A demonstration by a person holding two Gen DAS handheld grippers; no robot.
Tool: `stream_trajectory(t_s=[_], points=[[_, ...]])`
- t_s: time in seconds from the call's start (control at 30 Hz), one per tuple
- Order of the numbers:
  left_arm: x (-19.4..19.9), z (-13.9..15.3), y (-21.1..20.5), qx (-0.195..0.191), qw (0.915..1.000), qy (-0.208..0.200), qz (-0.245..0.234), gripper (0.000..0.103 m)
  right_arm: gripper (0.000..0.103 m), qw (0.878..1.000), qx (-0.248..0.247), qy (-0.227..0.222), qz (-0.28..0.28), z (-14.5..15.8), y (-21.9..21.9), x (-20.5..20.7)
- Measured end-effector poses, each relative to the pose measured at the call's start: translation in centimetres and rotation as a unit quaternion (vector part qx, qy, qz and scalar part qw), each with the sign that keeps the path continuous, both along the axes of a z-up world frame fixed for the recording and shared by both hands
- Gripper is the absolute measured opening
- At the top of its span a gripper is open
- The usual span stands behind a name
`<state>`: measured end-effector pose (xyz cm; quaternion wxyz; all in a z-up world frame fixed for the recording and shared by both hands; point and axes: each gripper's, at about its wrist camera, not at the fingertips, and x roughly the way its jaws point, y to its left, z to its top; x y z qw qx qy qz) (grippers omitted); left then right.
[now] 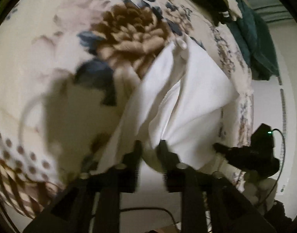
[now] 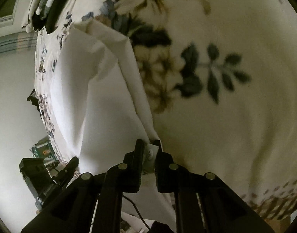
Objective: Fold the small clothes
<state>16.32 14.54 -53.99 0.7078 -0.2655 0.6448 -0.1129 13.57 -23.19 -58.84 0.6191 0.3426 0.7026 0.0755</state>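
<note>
A small white garment (image 1: 189, 89) hangs stretched above a floral bedspread (image 1: 129, 31). My left gripper (image 1: 150, 145) is shut on one corner of it, with cloth bunched between the fingers. My right gripper (image 2: 149, 143) is shut on another corner of the white garment (image 2: 101, 89), with a small label pinched between its fingers. The cloth runs from both grippers away toward the bed's far edge, creased down its middle. The right gripper also shows in the left wrist view (image 1: 245, 155), at the right. The left gripper shows in the right wrist view (image 2: 70, 165), at the lower left.
The floral bedspread (image 2: 226, 77) fills most of both views. Dark green and striped clothes (image 1: 251, 35) lie piled at the bed's far edge. A white floor (image 2: 12, 97) lies beside the bed. A cable (image 1: 280, 155) trails from the right gripper.
</note>
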Motion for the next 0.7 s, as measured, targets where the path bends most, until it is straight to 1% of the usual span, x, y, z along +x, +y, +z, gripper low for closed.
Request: stream_trajectory(t_s=[0.03,0.07,0.1,0.13,0.17,0.2,0.23,0.27,0.33,0.37,0.4,0.47,0.53,0.57,0.63,0.7], points=[[0.8,0.5,0.2,0.003,0.9999,-0.010,0.004,0.049,0.034,1.000,0.000,-0.009,-0.004,0.3,-0.4,0.5],[1.4,0.9,0.5,0.001,0.9998,-0.019,0.009,0.055,0.049,1.000,0.006,-0.026,-0.014,0.9,-1.0,1.0],[2.4,1.4,0.6,-0.004,0.9993,-0.034,0.016,0.058,0.056,0.998,0.013,-0.047,-0.026,1.5,-1.6,1.7],[4.0,1.8,0.6,-0.010,0.9985,-0.050,0.020,0.058,0.057,0.997,0.016,-0.061,-0.034,1.9,-2.0,2.4],[5.0,1.8,0.4,-0.013,0.9982,-0.056,0.019,0.058,0.057,0.996,0.021,-0.076,-0.038,2.3,-2.3,3.5],[7.0,1.9,-0.2,-0.014,0.9976,-0.066,0.010,0.059,0.057,0.995,0.025,-0.092,-0.035,2.5,-2.4,4.9],[8.0,1.8,-0.6,-0.011,0.9974,-0.071,0.004,0.059,0.057,0.994,0.025,-0.104,-0.031,2.6,-2.2,6.0],[9.5,1.5,-1.3,-0.007,0.9970,-0.077,-0.007,0.059,0.057,0.993,0.021,-0.118,-0.017,2.6,-1.8,7.6],[12.6,0.6,-3.3,0.006,0.9958,-0.082,-0.040,0.059,0.057,0.992,0.022,-0.124,0.009,1.8,-1.0,9.8],[13.6,0.1,-4.0,0.019,0.9952,-0.082,-0.049,0.059,0.057,0.992,0.011,-0.120,0.021,1.0,-0.5,11.1],[15.0,-1.0,-4.9,0.044,0.9938,-0.079,-0.065,0.059,0.057,0.992,-0.003,-0.119,0.029,0.5,-0.1,12.0],[16.8,-2.9,-5.3,0.053,0.9937,-0.067,-0.072,0.059,0.056,0.990,-0.074,-0.116,0.038,-0.3,0.3,13.7],[17.4,-3.3,-5.0,0.047,0.9945,-0.063,-0.068,0.059,0.057,0.989,-0.095,-0.113,0.033,-0.3,0.3,14.7],[17.2,-2.8,-4.7,0.041,0.9947,-0.067,-0.066,0.059,0.057,0.989,-0.094,-0.112,0.030,-0.1,0.2,14.9],[16.1,-1.5,-3.9,0.033,0.9951,-0.071,-0.061,0.059,0.057,0.991,-0.078,-0.111,0.021,0.8,-0.1,14.0],[14.2,-0.1,-2.9,0.019,0.9956,-0.075,-0.054,0.059,0.057,0.994,-0.049,-0.101,0.011,1.8,-1.0,11.9]])
